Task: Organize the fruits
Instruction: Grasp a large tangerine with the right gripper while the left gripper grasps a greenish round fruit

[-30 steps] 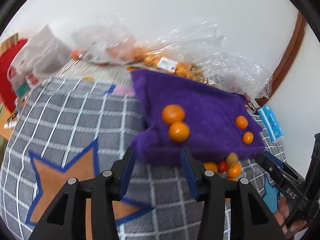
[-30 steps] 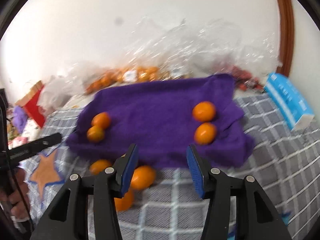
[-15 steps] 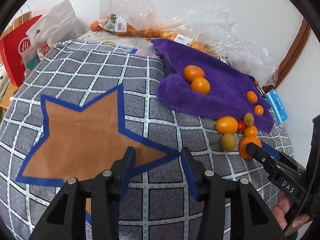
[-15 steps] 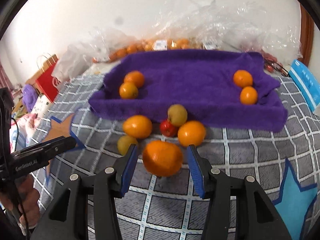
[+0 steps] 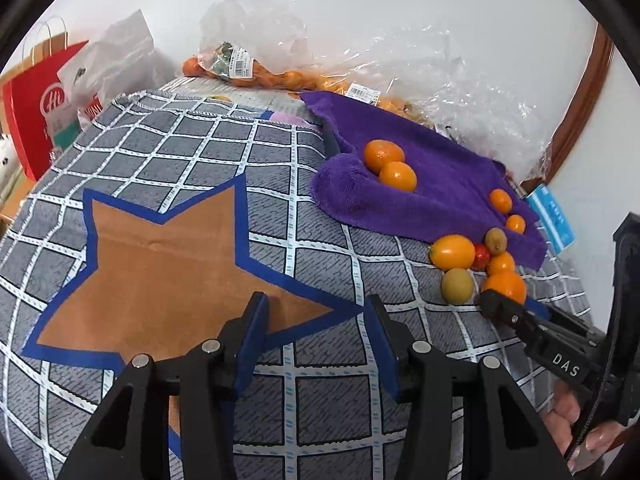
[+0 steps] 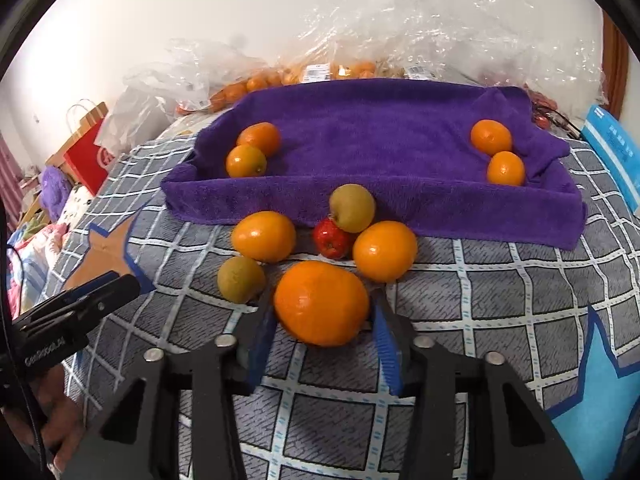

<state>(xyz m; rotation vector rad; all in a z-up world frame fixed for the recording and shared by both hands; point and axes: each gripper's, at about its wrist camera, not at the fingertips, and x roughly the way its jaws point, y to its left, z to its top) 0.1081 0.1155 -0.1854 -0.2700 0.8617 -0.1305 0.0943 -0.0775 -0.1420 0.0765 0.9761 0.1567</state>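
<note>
Orange fruit, the big orange [image 6: 321,303], sits on the checked cloth [image 6: 500,300] before the purple towel [image 6: 384,140]; right hand-held gripper [image 6: 322,344] closing around it (jaws flanking, contact unclear), left hand-held gripper [image 5: 316,340] apart, empty.

Seen from the right wrist, a towel [image 6: 380,148] lies spread across the far half of the bedspread [image 6: 500,300]. On it, one pair of oranges [image 6: 254,150] sits at its 9 o'clock end and a second pair [image 6: 498,152] at its 3 o'clock end. Before the towel's near edge a cluster of fruit rests on the bedspread: a big orange [image 6: 322,302] nearest, between the jaws of the right gripper [image 6: 322,344]. From that orange, a kiwi [image 6: 240,279] lies at 9 o'clock, an oval fruit [image 6: 264,236] at 11, a small apple [image 6: 332,238] at 12 with another kiwi [image 6: 352,207] behind it on the towel's edge, and a round orange [image 6: 385,251] at 1. Bags of fruit [image 6: 296,76] lie behind the towel, against the wall. The left gripper [image 6: 120,284] reaches in at 9 o'clock.
</note>
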